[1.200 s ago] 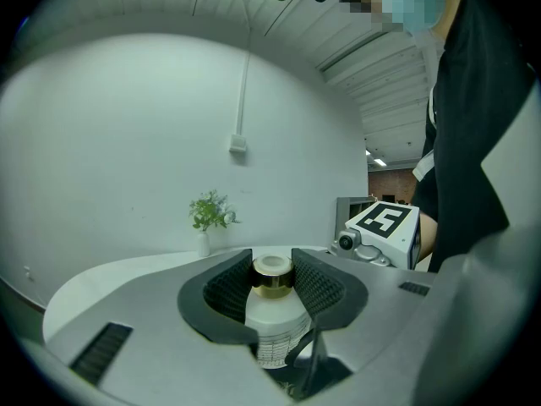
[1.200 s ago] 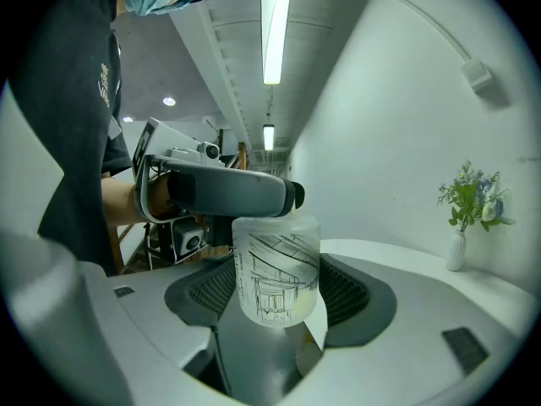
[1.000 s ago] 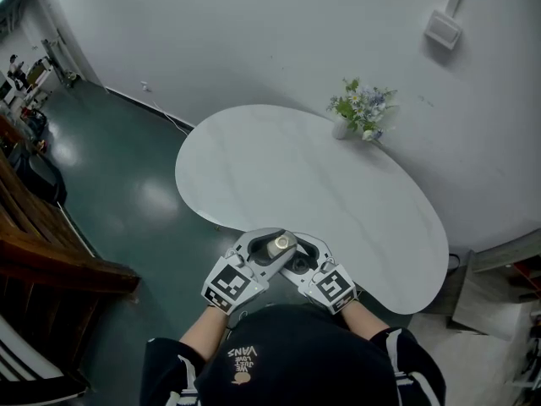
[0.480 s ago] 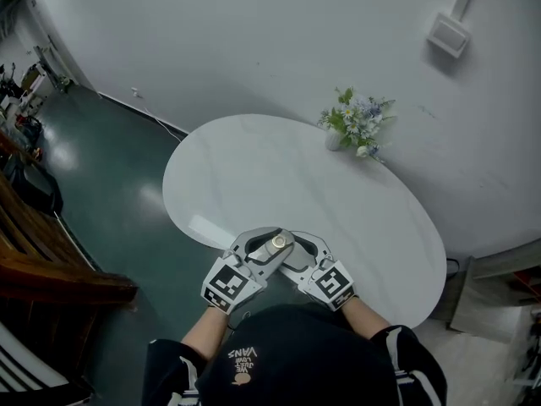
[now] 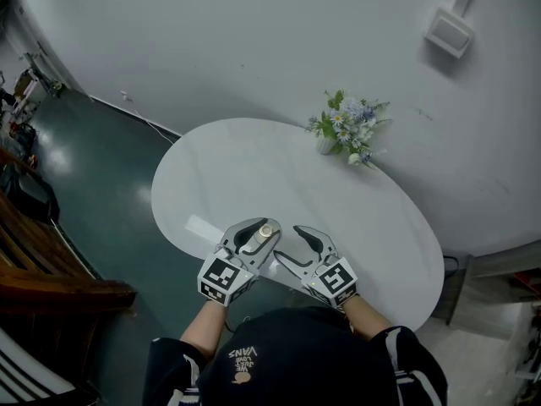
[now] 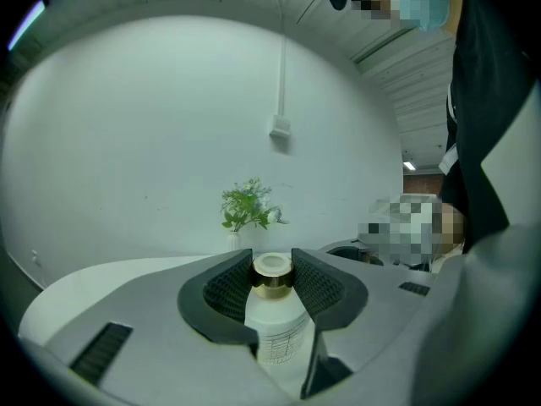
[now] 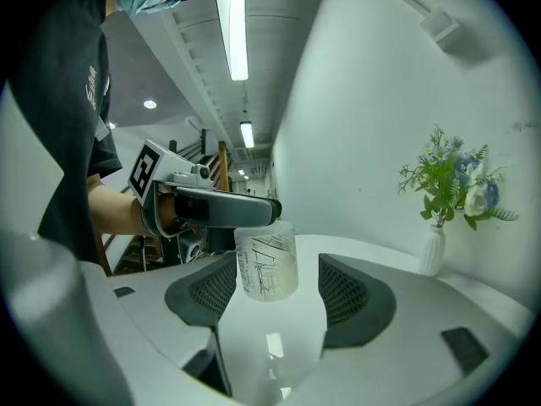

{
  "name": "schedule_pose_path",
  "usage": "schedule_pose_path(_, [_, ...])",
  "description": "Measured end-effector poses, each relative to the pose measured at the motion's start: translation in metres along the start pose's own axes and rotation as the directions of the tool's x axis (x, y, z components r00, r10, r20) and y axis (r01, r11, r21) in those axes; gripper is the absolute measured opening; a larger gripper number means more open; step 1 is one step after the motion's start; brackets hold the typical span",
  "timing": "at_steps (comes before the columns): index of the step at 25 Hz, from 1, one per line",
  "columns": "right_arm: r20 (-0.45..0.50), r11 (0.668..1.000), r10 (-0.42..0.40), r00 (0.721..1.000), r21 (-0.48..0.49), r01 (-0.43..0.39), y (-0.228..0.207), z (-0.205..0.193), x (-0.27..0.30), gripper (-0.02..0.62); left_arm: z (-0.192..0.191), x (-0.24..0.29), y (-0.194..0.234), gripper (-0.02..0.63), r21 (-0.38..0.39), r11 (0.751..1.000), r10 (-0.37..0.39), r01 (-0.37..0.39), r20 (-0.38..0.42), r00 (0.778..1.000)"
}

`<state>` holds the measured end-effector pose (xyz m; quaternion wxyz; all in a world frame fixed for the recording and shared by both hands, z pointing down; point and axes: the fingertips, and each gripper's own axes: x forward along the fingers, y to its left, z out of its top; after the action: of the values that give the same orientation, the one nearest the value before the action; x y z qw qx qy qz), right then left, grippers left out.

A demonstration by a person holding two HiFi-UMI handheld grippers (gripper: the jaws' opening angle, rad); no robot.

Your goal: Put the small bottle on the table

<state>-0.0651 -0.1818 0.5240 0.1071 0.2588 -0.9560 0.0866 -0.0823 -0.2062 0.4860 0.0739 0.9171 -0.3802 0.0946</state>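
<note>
Closest to the camera is the person's black cap (image 5: 279, 353), with two bare arms reaching forward from under it. Each hand holds a gripper with a black and white marker cube (image 5: 221, 279) on it.

The left gripper (image 6: 271, 265) has its jaws shut on the small bottle (image 7: 267, 262). It pinches the bottle up at the gold cap (image 6: 272, 276). The bottle stands straight up and hangs in the air, a little above the near edge of the table (image 5: 254, 167). Its bottom does not touch the table top. The bottle is see-through with some print on its side.

The right gripper (image 5: 287, 244) is just beside the left one. Its jaws are wide apart and grip nothing. From its own view the bottle hangs right in front of the gap between its jaws, nearer one jaw than the other, but neither pad presses on it.

The table is white, smooth and long and rounded, and a bit shiny. At its far edge, well apart from the bottle, stands a small white vase (image 5: 326, 145) with green leaves and pale flowers (image 5: 345, 125). The vase is right by the white wall (image 5: 254, 41). High on the wall, off to the right, is a small white box (image 5: 447, 30).

To the left of the table is a dark green floor (image 5: 101, 167), and further left some brown wooden stairs (image 5: 42, 260).
</note>
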Motion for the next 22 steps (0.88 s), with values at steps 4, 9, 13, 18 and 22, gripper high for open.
schedule_pose_path(4, [0.014, 0.999, -0.034, 0.999, 0.023, 0.034, -0.023, -0.001, -0.003, 0.272, -0.011, 0.018, 0.019, 0.163, -0.004, 0.999, 0.036, -0.036, -0.004, 0.999])
schedule_pose_path(9, [0.015, 0.997, -0.064, 0.998, 0.05, 0.063, -0.046, -0.008, -0.01, 0.272, -0.025, 0.044, 0.043, 0.163, -0.004, 0.996, 0.09, -0.09, -0.014, 0.996])
schedule_pose_path(13, [0.008, 0.995, -0.081, 0.997, 0.067, 0.08, -0.061, -0.017, -0.016, 0.272, -0.034, 0.063, 0.061, 0.163, 0.0, 0.992, 0.128, -0.128, -0.011, 0.992])
schedule_pose_path(18, [0.002, 0.988, -0.128, 0.992, 0.082, 0.127, -0.081, -0.026, -0.026, 0.27, -0.045, 0.087, 0.077, 0.163, -0.001, 0.988, 0.156, -0.156, -0.015, 0.988])
schedule_pose_path(22, [-0.003, 0.983, -0.157, 0.988, 0.099, 0.157, -0.096, -0.034, -0.03, 0.27, -0.055, 0.106, 0.088, 0.163, 0.0, 0.986, 0.169, -0.169, -0.019, 0.985])
